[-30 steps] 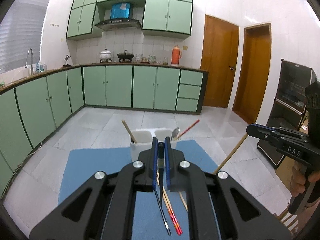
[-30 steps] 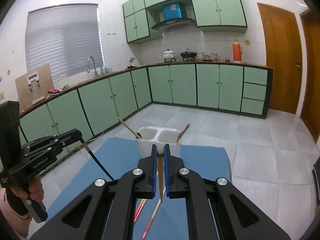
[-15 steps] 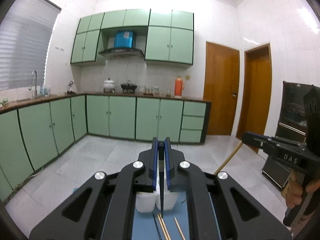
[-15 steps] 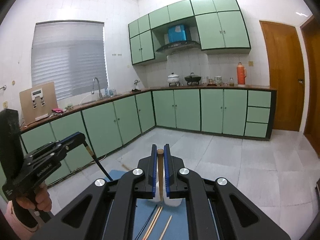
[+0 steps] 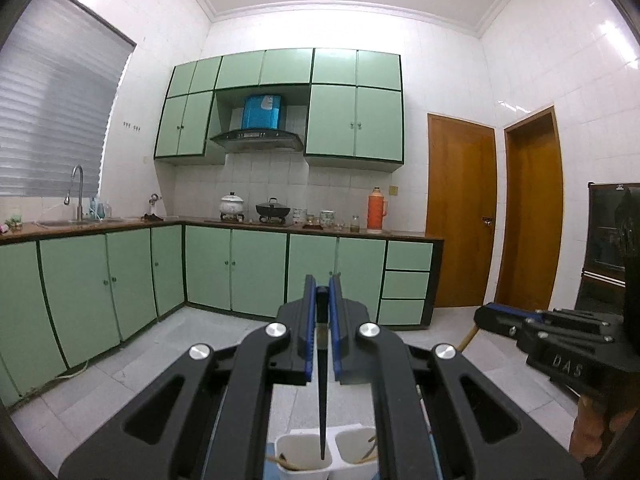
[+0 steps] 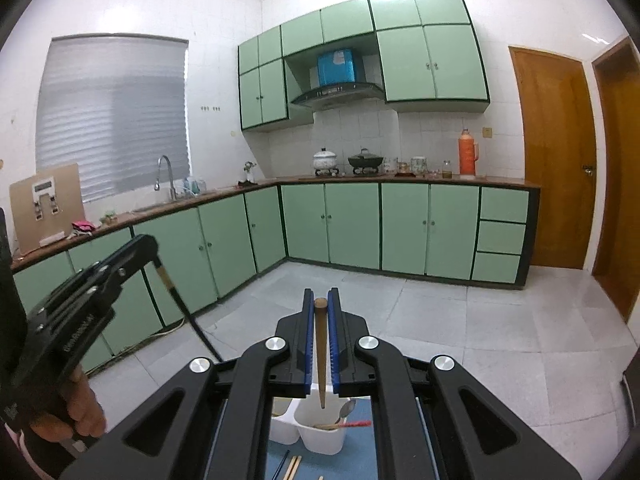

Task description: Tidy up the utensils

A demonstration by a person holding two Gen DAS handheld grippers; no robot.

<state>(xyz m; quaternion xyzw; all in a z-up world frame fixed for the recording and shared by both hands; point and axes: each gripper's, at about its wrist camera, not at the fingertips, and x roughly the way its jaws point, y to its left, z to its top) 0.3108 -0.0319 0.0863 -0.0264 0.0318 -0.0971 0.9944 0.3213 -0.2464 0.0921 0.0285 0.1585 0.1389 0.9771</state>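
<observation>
My left gripper is shut on a black chopstick that hangs tip-down over the white two-compartment utensil holder. My right gripper is shut on a brown wooden chopstick, tip-down above the same holder, which holds a metal spoon and a red chopstick. The left gripper with its black chopstick also shows in the right wrist view. The right gripper shows at the right of the left wrist view.
The holder stands on a blue mat with loose chopsticks lying in front of it. Green kitchen cabinets, a tiled floor and wooden doors lie beyond.
Both grippers have lifted and tilted up with their chopsticks. The mat and holder have dropped to the bottom edge of both views.
</observation>
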